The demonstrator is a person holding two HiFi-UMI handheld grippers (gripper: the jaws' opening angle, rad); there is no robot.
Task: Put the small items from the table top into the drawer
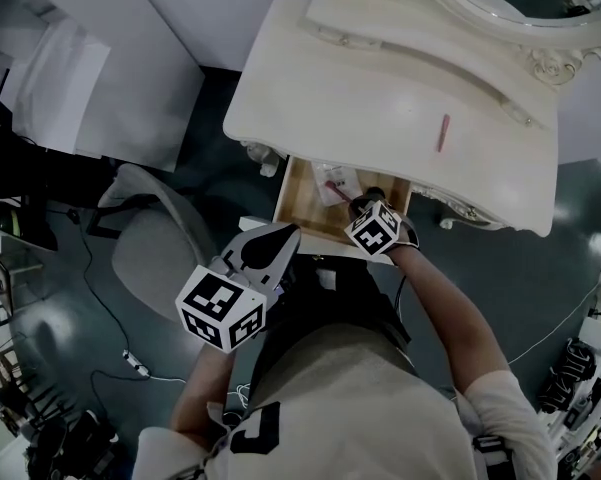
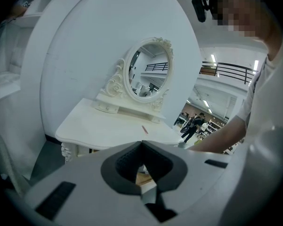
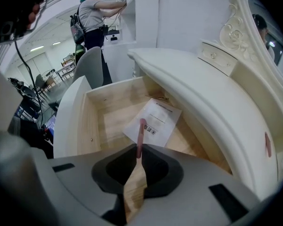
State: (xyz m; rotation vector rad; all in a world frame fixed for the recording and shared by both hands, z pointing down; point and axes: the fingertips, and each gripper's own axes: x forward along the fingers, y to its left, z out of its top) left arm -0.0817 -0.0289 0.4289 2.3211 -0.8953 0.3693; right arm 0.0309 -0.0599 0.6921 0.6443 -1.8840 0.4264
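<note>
Fingers of the right gripper are closed narrow on a slim pink stick, pinching its lower end so that the rest stands up out of the tips, in the lower middle of the right gripper view. The stick hangs over the open drawer, whose wooden floor fills the middle of that view, and just beyond it a white printed sheet lies flat on the drawer floor. In the head view this gripper points steeply down into the drawer under the front edge of the cream counter. A second pink stick lies on the counter toward the right of that frame, well apart from the drawer. The left gripper has its fingers together at the tips with nothing between them; it hovers at lower left in the head view, short of the drawer front. An oval mirror stands at the counter's back.
</note>
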